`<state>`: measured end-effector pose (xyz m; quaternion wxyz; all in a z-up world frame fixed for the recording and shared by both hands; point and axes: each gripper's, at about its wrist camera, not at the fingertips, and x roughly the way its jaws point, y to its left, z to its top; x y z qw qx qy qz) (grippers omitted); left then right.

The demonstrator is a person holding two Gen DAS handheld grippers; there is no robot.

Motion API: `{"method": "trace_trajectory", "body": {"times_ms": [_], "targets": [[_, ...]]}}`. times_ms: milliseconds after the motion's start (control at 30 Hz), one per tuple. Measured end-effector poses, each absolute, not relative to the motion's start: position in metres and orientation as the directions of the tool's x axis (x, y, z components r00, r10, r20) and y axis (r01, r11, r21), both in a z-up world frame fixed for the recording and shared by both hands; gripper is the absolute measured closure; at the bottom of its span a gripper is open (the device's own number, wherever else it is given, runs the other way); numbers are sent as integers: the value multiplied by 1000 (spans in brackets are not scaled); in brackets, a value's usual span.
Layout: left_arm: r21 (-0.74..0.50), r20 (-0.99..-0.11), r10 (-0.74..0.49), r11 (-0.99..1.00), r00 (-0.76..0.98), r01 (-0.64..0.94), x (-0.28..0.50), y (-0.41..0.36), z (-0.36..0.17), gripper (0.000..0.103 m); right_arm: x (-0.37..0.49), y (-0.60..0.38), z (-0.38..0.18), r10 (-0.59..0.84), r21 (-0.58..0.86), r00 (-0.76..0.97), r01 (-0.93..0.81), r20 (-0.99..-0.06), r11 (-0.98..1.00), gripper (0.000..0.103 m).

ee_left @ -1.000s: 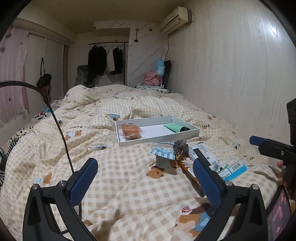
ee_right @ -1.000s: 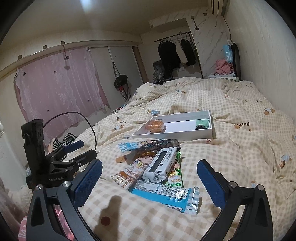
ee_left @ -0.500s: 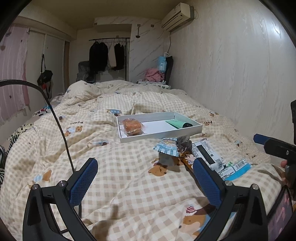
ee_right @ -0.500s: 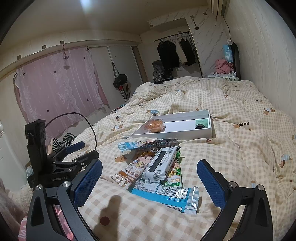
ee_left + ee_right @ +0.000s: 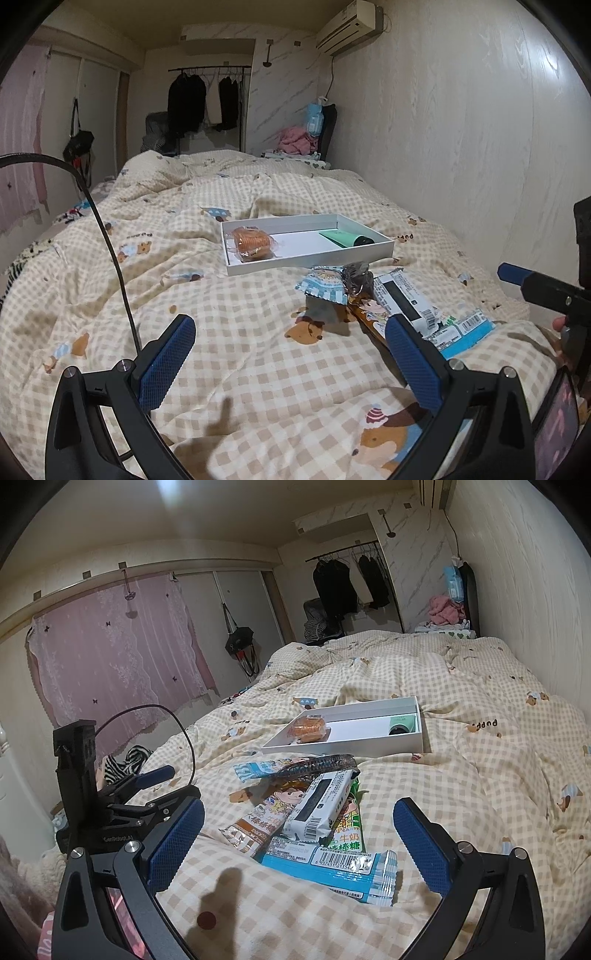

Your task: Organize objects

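On the checked quilt [image 5: 461, 812], the pile of snack packets [image 5: 314, 812] lies just ahead of the right gripper [image 5: 299, 834], whose jaws are spread and empty. The left gripper [image 5: 291, 354], likewise spread and empty, has the pile ahead to its right. The white tray [image 5: 310, 260] sits beyond the pile.

A wide bed covered by a cream-and-tan checked quilt with cartoon bear prints [image 5: 258, 354] carries everything. Towards its middle lies a shallow white rectangular cardboard tray [image 5: 310, 260]. Just in front of the tray, apart from it, a loose heap of snack packets [image 5: 314, 812] rests on the quilt: a long light-blue wrapper with a barcode [image 5: 332, 871] nearest, overlapped by a white packet with a black panel [image 5: 321, 805]. Pink clothing [image 5: 445, 609] lies at the far end.
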<state>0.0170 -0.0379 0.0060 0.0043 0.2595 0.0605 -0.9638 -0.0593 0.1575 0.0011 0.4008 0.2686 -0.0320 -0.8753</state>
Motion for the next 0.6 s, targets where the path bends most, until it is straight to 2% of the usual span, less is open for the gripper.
{"method": "trace_trajectory", "body": {"times_ms": [67,200,333,467,533,600], "targets": [[-175,-469,81,-985,-880,2,21,-45,7,0,-58,157,1,-717,267,-539,685,-441,-678,0],[-243,-428,92,-970,-899,16,29,-57,10,0,-57,156,-1,-718,266,-538,686,-441,-677,0],[-250,-435,95,-968,-896,19,28,-58,11,0,-58,156,-2,-719,273,-534,683,-445,-677,0],[-275,-481,156,-961,-863,-20,16,-59,8,1,-58,155,0,-717,273,-533,682,-450,-679,0],[-353,-517,278,-931,-810,-94,1,-64,5,5,-56,155,0,-716,271,-540,681,-442,-681,0],[-418,-560,330,-905,-760,-85,-16,-75,4,26,-55,156,1,-716,269,-545,680,-436,-682,0]]}}
